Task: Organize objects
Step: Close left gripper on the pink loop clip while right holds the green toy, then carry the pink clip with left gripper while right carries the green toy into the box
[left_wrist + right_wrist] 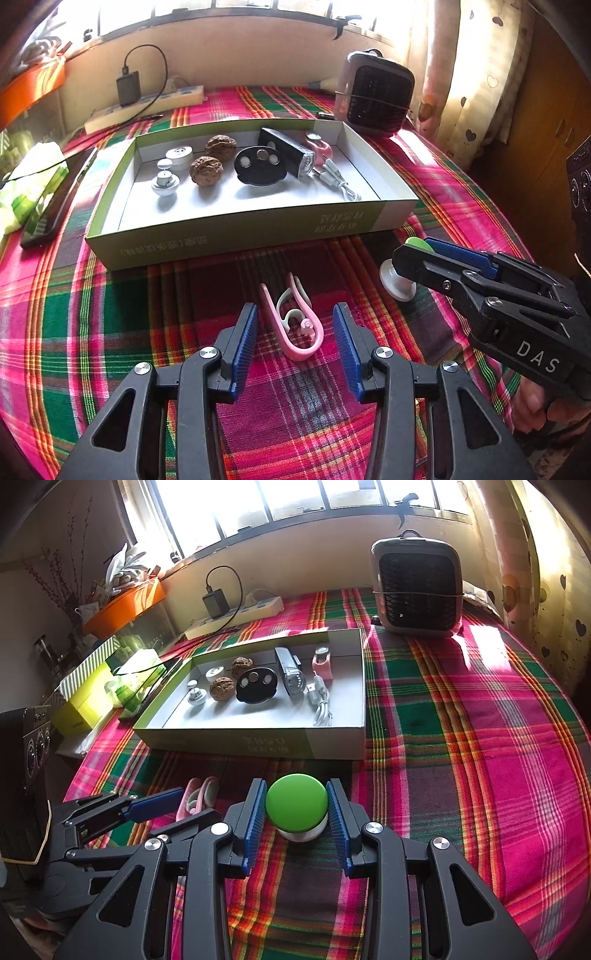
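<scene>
Left wrist: pink clip (pixel 291 321) lies free between open jaws, near box (pixel 236 236).

Each view is taken from just behind a gripper's two fingers, looking forward and steeply down over a plaid cloth (pixel 110 314) toward a window wall. The left wrist view is set close above a pink clip (pixel 291 321); the right wrist view is set close above a green-topped knob (pixel 297 801). Both views share the shallow box (pixel 236 229) of small items, the power strip (pixel 236 614) and the small heater (pixel 417 587). Each gripper is seen at the other view's edge.
</scene>
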`<move>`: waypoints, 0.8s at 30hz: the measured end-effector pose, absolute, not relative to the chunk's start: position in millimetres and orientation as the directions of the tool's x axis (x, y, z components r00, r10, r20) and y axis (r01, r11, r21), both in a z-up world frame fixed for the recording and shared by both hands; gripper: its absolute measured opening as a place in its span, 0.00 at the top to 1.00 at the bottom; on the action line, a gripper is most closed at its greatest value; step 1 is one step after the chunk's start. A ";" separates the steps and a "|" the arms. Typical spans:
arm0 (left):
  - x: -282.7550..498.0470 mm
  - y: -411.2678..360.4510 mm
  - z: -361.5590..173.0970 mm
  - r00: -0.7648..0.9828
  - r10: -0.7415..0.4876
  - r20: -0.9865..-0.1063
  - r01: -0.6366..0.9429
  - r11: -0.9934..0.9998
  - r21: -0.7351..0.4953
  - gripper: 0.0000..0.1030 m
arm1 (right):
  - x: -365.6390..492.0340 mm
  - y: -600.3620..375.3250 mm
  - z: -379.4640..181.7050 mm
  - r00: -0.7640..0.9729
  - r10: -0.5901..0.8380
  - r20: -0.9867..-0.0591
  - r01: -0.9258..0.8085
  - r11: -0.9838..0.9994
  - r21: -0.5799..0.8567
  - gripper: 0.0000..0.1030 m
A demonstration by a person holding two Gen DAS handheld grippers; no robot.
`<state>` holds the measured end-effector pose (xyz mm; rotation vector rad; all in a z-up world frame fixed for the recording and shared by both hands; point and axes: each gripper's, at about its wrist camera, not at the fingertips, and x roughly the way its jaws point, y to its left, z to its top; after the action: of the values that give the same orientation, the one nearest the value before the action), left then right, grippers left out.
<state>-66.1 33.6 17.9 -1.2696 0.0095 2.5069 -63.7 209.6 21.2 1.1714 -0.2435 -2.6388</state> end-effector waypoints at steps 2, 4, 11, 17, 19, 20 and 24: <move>-67.6 32.3 18.1 -0.548 0.289 -0.785 -0.286 -0.947 -0.149 0.61 | -63.3 210.0 20.4 -0.648 -0.286 -0.706 0.152 -0.957 0.248 0.66; -68.3 31.1 18.0 -0.548 0.292 -0.784 -0.281 -0.947 -0.157 0.61 | -63.0 210.1 20.2 -0.648 -0.284 -0.707 0.151 -0.957 0.246 0.66; -67.7 30.4 17.9 -0.557 0.270 -0.785 -0.269 -0.953 -0.138 0.70 | -61.9 210.2 19.1 -0.647 -0.281 -0.708 0.153 -0.958 0.241 0.66; -68.4 26.4 17.6 -0.559 0.268 -0.784 -0.257 -0.956 -0.144 0.76 | -61.5 207.5 19.3 -0.650 -0.272 -0.709 0.157 -0.962 0.226 0.66; -68.6 26.5 17.5 -0.560 0.267 -0.784 -0.258 -0.956 -0.141 0.77 | -61.5 206.8 19.1 -0.652 -0.270 -0.709 0.157 -0.962 0.222 0.66; -68.5 26.5 17.5 -0.561 0.267 -0.784 -0.258 -0.956 -0.141 0.78 | -61.4 206.8 19.0 -0.651 -0.271 -0.709 0.156 -0.962 0.224 0.66; -69.0 25.6 17.6 -0.563 0.269 -0.782 -0.259 -0.955 -0.142 0.79 | -62.0 207.4 18.8 -0.651 -0.273 -0.708 0.154 -0.961 0.229 0.66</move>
<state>-69.0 25.6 17.6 -1.2737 -0.0161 2.5405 -62.0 207.4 18.8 1.1722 -0.2178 -2.6493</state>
